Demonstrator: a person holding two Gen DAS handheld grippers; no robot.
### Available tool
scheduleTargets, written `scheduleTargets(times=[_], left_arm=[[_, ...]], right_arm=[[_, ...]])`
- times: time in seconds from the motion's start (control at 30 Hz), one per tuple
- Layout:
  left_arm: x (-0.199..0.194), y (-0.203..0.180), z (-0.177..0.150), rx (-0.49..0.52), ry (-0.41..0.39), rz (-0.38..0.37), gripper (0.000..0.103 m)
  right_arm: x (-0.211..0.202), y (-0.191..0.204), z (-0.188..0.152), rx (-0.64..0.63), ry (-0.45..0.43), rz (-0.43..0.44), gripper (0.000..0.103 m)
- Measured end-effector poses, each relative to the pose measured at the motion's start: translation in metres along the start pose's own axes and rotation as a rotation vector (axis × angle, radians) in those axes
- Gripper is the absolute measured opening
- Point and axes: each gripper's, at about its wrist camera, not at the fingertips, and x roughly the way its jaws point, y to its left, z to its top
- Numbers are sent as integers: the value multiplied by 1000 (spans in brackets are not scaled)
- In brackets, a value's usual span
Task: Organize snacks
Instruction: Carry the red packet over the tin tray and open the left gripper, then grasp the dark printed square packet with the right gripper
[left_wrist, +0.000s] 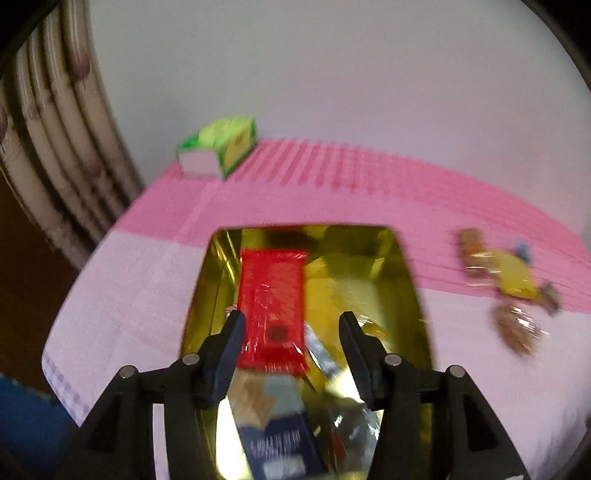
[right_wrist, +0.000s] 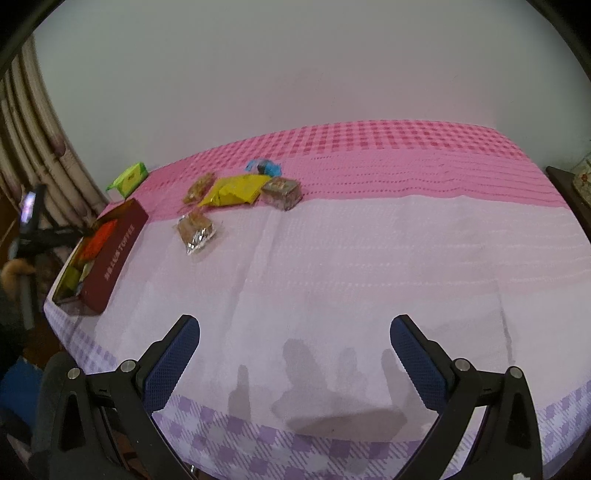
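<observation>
Left tongs (left_wrist: 291, 325): spread apart, empty, poised over open gold-lined tin (left_wrist: 406, 266), aimed down and forward into it; likely mid drop-off or pulling clear. View blurred. Inside tin: red packet (left_wrist: 271, 295) flat along left side, blue packet (left_wrist: 280, 435) nearest, silver wrappers beside it.

Right tongs (right_wrist: 295, 354): spread wide, empty, held low over near edge of surface (right_wrist: 369, 258), level, pointing across cloth; probably waiting for next pick.

Loose snacks well apart from tin, clustered toward far side: yellow packet (right_wrist: 236, 190), brown bar (right_wrist: 195, 230), small box (right_wrist: 282, 192), blue wrapper (right_wrist: 266, 167). Green box (right_wrist: 129, 179) beyond tin, at corner.
</observation>
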Motion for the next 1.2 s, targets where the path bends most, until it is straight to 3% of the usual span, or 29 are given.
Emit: scheduleTargets(times=[0.17,0.27,0.47,0.73,0.8,0.87,1.03,1.2], left_arm=[[-86,-1,-52,45,-140,-101,66],[-109,-3,-90,71,-127,-135,66],[-134,-12,-141,118,-127,-205,66],[-126,-15,-150,107,-107,-266,66],[-121,-14,-153,93,-90,-266,66],[-115,-13,-152,84,-69,-275,66],[-110,-13,-152,72,-59,-274,66],[-109,-15,-153,78,-61,-260,66]], right_arm=[[9,10,0,-56,8,5,103],[25,21,13,-123,16,14,103],[78,35,65,-276,54,-17,103],[150,36,121,-388,113,-49,101],[160,36,126,-404,122,-53,90],[169,33,130,-400,140,-38,37],[176,29,135,-387,138,-6,29],[170,27,131,-380,130,-34,28]])
